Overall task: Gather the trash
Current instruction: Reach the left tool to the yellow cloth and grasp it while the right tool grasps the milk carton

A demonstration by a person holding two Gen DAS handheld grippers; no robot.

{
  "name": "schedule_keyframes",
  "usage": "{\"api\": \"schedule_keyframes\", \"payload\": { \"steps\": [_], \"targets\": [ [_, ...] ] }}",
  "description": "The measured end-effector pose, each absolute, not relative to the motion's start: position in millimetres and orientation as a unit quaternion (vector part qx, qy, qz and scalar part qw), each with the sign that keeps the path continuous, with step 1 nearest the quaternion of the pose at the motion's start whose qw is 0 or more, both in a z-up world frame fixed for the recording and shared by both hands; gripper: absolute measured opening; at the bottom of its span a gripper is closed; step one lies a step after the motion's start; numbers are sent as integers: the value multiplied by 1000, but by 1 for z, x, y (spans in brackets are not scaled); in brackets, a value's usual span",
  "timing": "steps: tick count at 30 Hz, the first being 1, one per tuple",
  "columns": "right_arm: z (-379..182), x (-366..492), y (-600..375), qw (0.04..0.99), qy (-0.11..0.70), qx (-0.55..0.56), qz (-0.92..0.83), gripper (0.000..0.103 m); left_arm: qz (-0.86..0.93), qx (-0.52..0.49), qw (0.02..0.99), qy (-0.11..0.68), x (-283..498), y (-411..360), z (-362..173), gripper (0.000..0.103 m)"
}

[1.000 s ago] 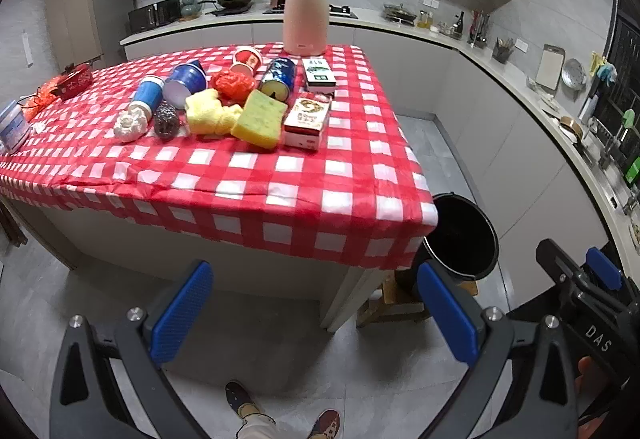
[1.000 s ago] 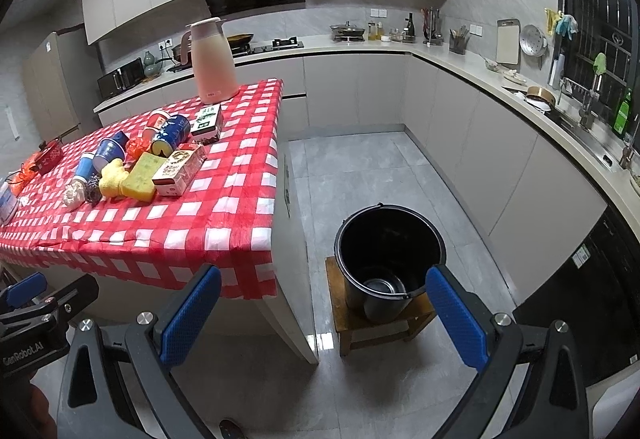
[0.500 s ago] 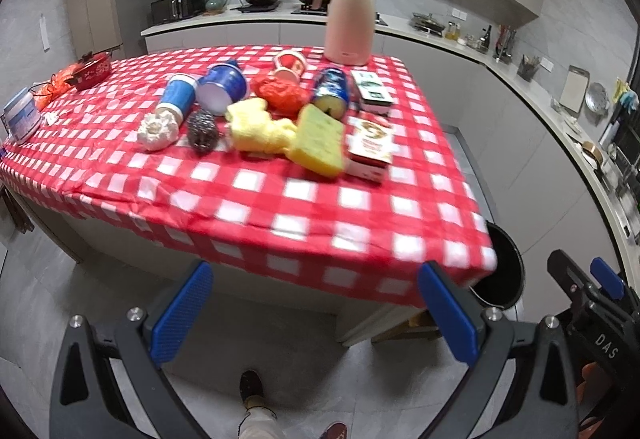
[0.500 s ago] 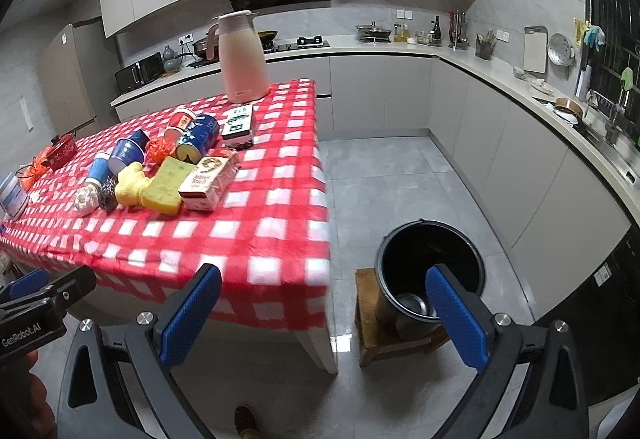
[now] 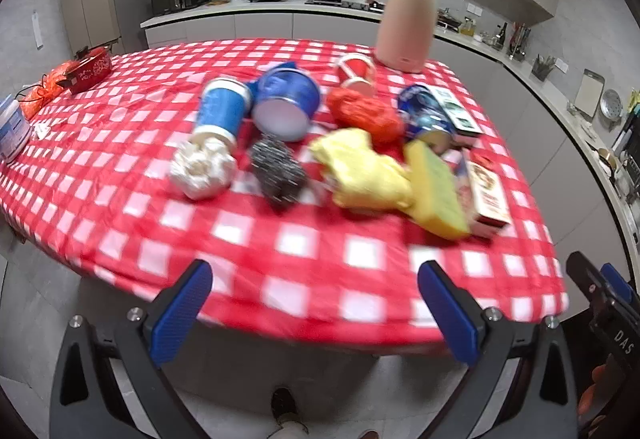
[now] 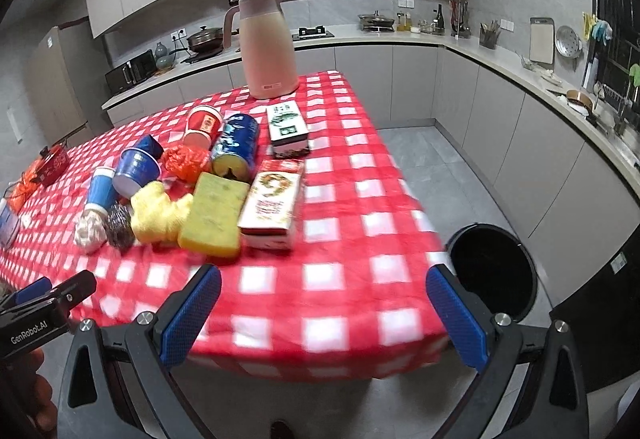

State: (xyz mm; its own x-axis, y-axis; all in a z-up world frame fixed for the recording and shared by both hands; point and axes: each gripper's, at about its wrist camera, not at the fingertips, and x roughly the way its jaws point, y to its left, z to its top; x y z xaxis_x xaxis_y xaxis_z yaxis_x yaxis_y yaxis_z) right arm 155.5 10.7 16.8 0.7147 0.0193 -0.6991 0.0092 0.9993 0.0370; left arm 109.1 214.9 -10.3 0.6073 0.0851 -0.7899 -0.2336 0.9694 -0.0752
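Trash lies in a cluster on the red-checked table: a white crumpled wad, a steel scourer, two blue cups, a yellow cloth, a yellow sponge, a red bag, a blue can and two cartons. My left gripper is open and empty at the table's near edge. The right gripper is open too, over the near right corner. A black bin stands on the floor right of the table.
A tall pink jug stands at the table's far end. A red pot and a white box sit on the left side. Kitchen counters run along the back and right walls. A shoe shows below.
Both grippers have risen and moved in toward the table; the trash now looks larger and closer. The bin has slid out of the left view. Both stay open.
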Motion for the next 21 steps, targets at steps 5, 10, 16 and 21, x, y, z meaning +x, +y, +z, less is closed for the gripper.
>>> {"api": "schedule_keyframes", "payload": {
  "steps": [5,10,16,21],
  "targets": [
    [11,171,40,925,378,28,-10,103,81,-83,891,438,128,247,-15,103],
    [7,183,53,922,385,26,-19,103,63,-85,889,445,146,255,-22,103],
    [-1,203,51,920,390,32,-22,103,34,-87,888,450,171,246,-26,102],
    [-10,230,43,919,392,37,-13,103,10,-87,890,448,195,230,-30,93]
  ]
}}
